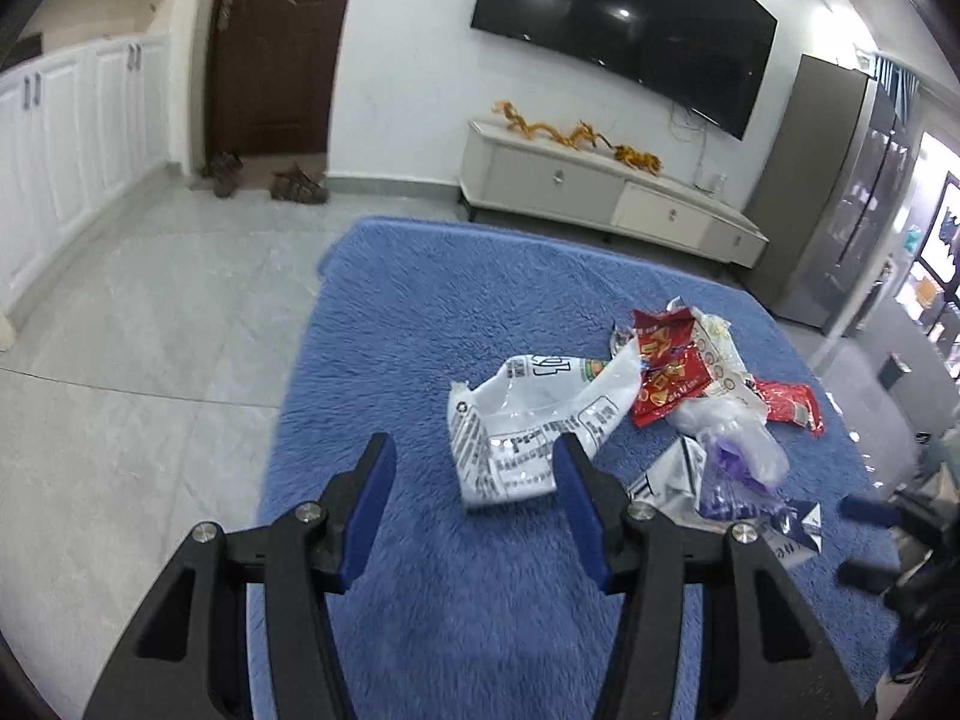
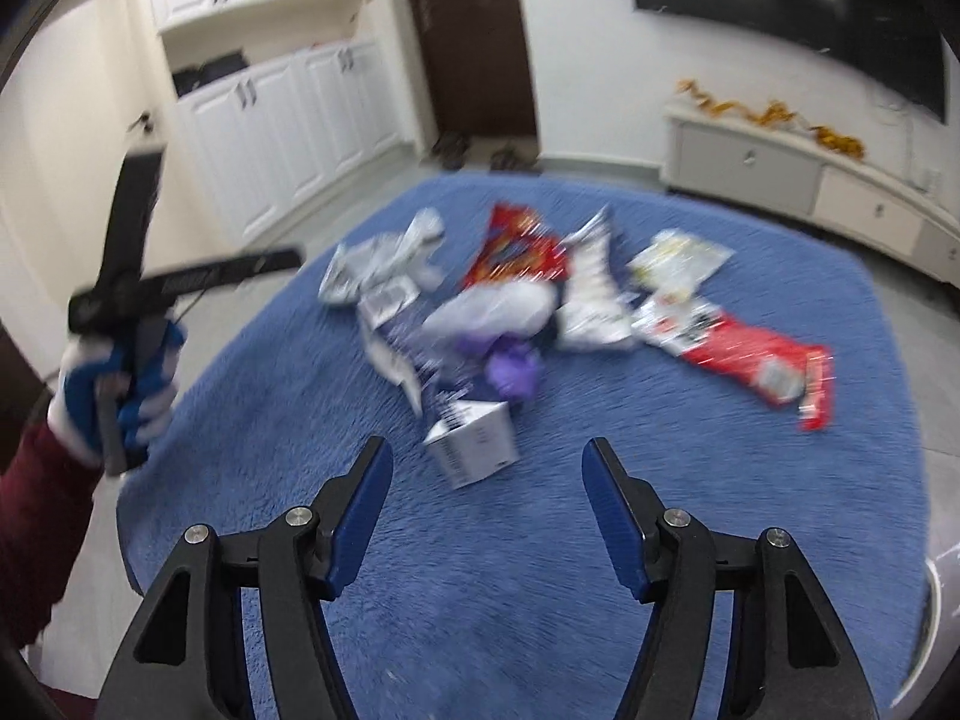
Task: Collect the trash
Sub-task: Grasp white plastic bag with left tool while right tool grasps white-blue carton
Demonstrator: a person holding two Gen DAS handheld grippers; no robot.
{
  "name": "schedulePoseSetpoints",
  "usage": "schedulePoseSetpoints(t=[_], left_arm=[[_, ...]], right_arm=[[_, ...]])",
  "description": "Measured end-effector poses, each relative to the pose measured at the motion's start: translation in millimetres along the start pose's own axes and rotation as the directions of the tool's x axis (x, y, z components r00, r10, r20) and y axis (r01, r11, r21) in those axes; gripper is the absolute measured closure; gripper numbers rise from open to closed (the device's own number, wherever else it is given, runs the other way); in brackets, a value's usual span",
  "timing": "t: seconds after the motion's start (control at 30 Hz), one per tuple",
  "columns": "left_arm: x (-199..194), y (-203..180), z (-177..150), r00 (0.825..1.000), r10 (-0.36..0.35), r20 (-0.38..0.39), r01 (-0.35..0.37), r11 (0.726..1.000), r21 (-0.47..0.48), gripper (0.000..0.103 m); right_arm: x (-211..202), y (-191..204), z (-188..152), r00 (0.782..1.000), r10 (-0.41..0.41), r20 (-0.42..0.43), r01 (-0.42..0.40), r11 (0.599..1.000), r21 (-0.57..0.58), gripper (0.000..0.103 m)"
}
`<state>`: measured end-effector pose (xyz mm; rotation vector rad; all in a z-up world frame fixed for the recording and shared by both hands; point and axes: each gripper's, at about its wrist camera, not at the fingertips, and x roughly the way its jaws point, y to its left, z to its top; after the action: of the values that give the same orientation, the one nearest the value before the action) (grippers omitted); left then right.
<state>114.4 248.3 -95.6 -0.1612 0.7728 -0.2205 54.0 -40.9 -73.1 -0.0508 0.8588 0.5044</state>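
A pile of trash lies on a blue fuzzy cover (image 1: 420, 312). In the left wrist view I see a large white printed wrapper (image 1: 528, 420), a red snack bag (image 1: 666, 372), a second red wrapper (image 1: 792, 408) and a clear bag with purple inside (image 1: 744, 450). My left gripper (image 1: 474, 468) is open, just short of the white wrapper. In the blurred right wrist view the pile shows a small white box (image 2: 474, 444), the purple bag (image 2: 510, 366) and a red wrapper (image 2: 762, 360). My right gripper (image 2: 486, 474) is open and empty, with the white box between its tips.
A TV cabinet (image 1: 600, 192) with orange decorations stands behind under a wall TV (image 1: 624, 30). White cupboards (image 1: 72, 138), a brown door (image 1: 282, 42) and shoes (image 1: 264, 180) are at the left. The left hand, in a blue-and-white glove, holding its gripper (image 2: 126, 324) shows in the right wrist view.
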Motion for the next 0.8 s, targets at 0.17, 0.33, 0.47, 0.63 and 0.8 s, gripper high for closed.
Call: schedulePoseSetpoints(t=[0.17, 0.33, 0.47, 0.63, 0.8], left_arm=[[34.0, 7.0, 8.5, 0.997, -0.057, -0.055, 0.055, 0.998, -0.030, 0.051], [56.8, 9.1, 10.0, 0.993, -0.080, -0.087, 0.075, 0.995, -0.059, 0.052], [57.6, 6.4, 8.6, 0.992, -0.089, -0.087, 0.084, 0.995, -0.059, 0.069], [47.1, 4.6, 0.6, 0.995, -0.073, -0.070, 0.069, 0.996, -0.060, 0.089], [25.1, 1.1, -13.9, 0.999, -0.031, -0.036, 0.028, 0.997, -0.078, 0.092]], right_arm=[[27.4, 0.6, 0.2, 0.999, -0.003, -0.041, 0.004, 1.000, 0.008, 0.039], [35.6, -1.2, 2.7, 0.999, -0.013, -0.052, 0.013, 1.000, -0.001, 0.039], [39.1, -1.5, 8.7, 0.999, -0.012, -0.050, 0.012, 1.000, -0.008, 0.039], [46.9, -0.4, 11.2, 0.998, -0.009, -0.055, 0.009, 1.000, -0.012, 0.061], [45.3, -2.5, 11.7, 0.999, 0.013, -0.052, -0.013, 1.000, -0.010, 0.071]])
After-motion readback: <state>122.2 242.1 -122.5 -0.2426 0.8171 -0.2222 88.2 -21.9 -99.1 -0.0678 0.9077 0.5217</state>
